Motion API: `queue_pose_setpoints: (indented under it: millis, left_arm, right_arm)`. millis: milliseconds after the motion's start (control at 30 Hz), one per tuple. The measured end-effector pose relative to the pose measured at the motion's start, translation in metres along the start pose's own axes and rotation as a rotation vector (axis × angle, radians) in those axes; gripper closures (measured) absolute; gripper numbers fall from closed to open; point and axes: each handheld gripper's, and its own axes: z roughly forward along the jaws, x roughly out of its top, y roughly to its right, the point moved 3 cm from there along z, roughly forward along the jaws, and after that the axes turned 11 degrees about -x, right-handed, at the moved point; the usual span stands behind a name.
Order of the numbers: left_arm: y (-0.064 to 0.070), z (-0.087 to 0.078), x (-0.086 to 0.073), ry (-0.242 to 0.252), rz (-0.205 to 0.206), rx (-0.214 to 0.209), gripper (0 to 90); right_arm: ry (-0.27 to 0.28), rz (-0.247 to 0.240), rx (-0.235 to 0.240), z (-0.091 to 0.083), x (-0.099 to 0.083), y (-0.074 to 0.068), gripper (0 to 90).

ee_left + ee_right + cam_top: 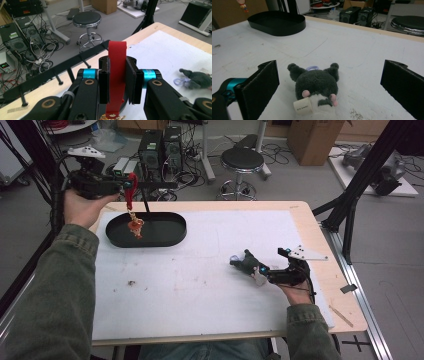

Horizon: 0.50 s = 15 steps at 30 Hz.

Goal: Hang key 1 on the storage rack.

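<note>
Left gripper (117,82) jaws clamp one red strap (116,75); right gripper (329,87) jaws wide around one plush toy (317,92).

Grey floor, black round stool (242,159), computer towers (161,147) amid tangled cables, cardboard box (312,137), wooden table (320,265)

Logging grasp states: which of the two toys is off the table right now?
The small red charm, hanging by its red strap from the shut left claw over the black tray. The grey plush lies on the table.
</note>
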Motion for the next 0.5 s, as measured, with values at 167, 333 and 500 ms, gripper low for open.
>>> queue_pose_setpoints:
  millis: [167, 333, 500]
  left_arm:
    - [-0.013, 0.029, 0.011, -0.024, -0.027, -0.009, 75.2]
    - [-0.026, 0.049, 0.017, -0.042, -0.015, 0.021, 75.2]
    - [-0.027, 0.058, 0.023, -0.004, -0.022, 0.019, 75.2]
  right_arm:
    - [0.001, 0.003, 0.008, -0.001, 0.000, 0.000, 1.0]
    - [0.004, 0.001, 0.014, -0.002, -0.001, 0.000, 1.0]
    - [-0.005, -0.001, 0.016, -0.002, -0.003, 0.001, 1.0]
